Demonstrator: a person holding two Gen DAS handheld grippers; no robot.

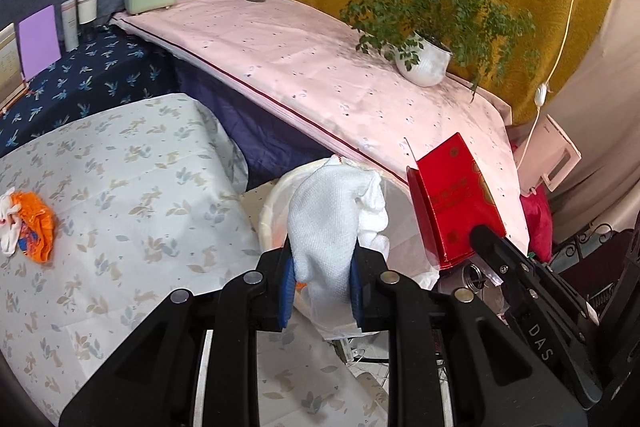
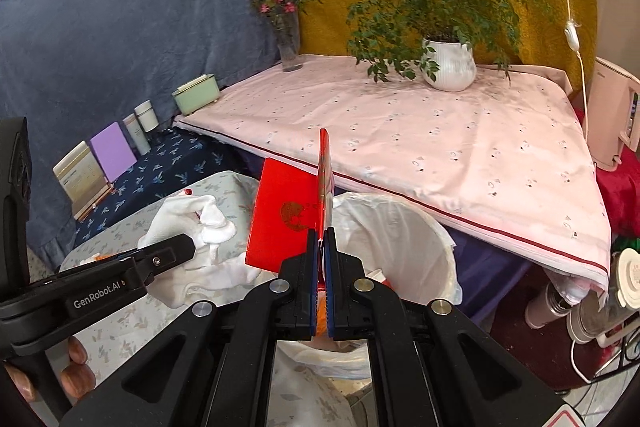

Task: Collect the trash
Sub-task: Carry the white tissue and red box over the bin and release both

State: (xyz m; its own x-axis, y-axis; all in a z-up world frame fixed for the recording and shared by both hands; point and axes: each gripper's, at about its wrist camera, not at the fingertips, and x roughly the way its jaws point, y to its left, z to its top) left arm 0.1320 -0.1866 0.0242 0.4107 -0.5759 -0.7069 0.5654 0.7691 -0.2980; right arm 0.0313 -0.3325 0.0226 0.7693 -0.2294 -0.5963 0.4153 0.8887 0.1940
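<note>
the left gripper (image 1: 322, 267) pinches a soft, light white cloth (image 1: 332, 223) that droops over the lined bin (image 2: 436, 239); the right gripper (image 2: 320, 267), clamped tight, holds a stiff, thin red carton (image 2: 284, 215) by its edge above it; it may slip.

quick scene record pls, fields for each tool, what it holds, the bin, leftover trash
left tool: shut on white cloth, held up near the bin
right tool: shut on red box, pinched at its bottom edge
bin: white liner, open, below both tools
leftover trash: orange wrapper with a white scrap on the leaf-print cover
background: potted plant and flower vase on the pink cover
</note>
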